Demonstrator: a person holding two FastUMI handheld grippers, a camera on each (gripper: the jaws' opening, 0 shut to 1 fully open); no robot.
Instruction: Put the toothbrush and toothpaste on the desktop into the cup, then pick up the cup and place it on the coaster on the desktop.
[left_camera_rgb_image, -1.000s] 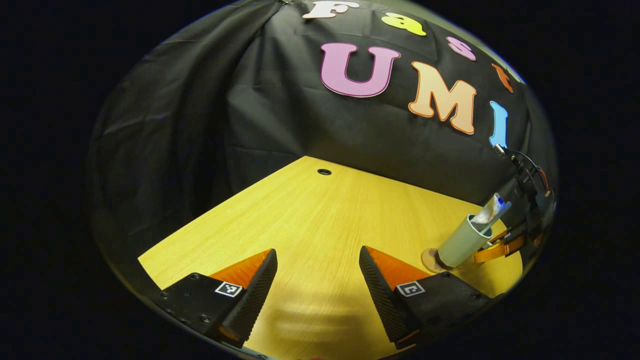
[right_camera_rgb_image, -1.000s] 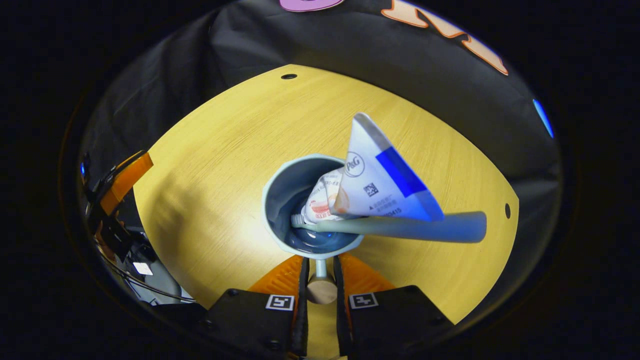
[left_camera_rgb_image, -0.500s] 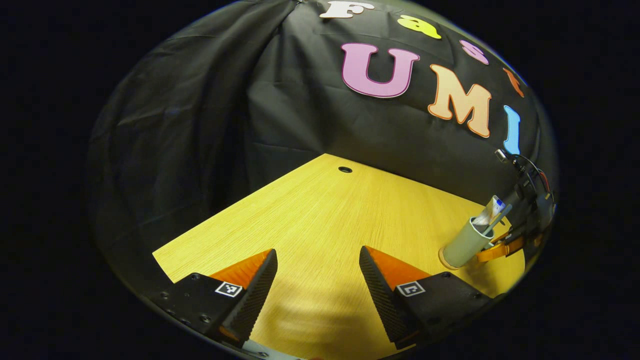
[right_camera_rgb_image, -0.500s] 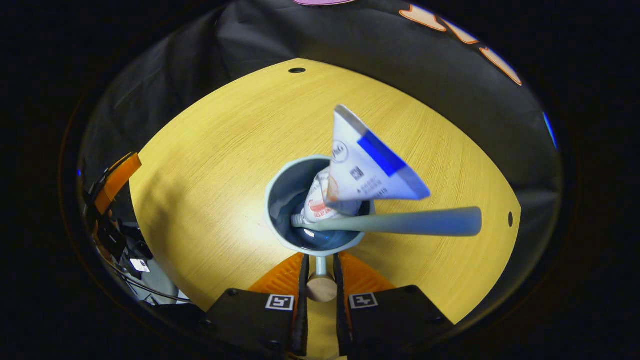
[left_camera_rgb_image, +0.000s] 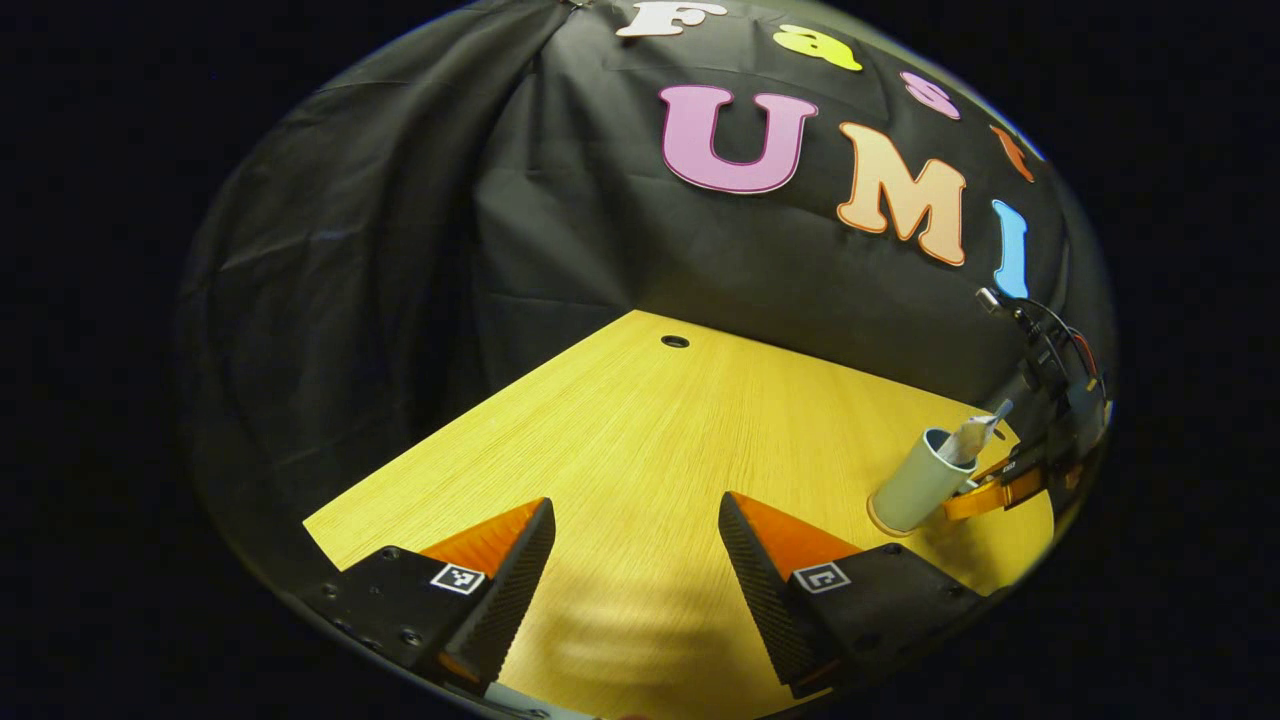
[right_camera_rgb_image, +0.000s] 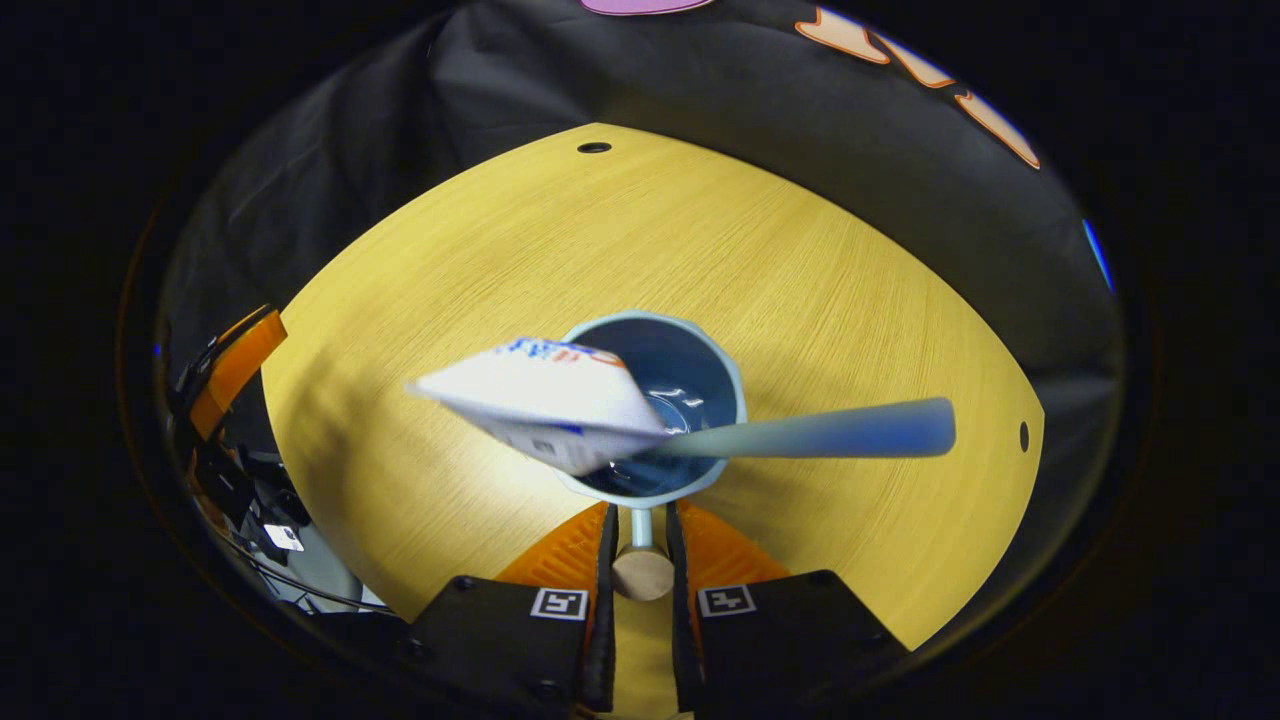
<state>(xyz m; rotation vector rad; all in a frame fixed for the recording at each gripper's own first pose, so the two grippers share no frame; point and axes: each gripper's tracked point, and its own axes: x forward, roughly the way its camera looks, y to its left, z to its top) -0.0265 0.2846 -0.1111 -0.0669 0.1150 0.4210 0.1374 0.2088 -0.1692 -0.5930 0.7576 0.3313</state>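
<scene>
The white crimped toothpaste tube has flopped from the right to the left rim of the pale blue-grey cup, beside the grey toothbrush. The right gripper keeps its jaws pinching the cup's handle above the yellow wooden counter; the left gripper hangs with jaws spread. The load is loose, so the cup needs steady lowering.

I see a yellow wooden table with a small round hole near the back. A pale cup stands on a coaster on it.
</scene>
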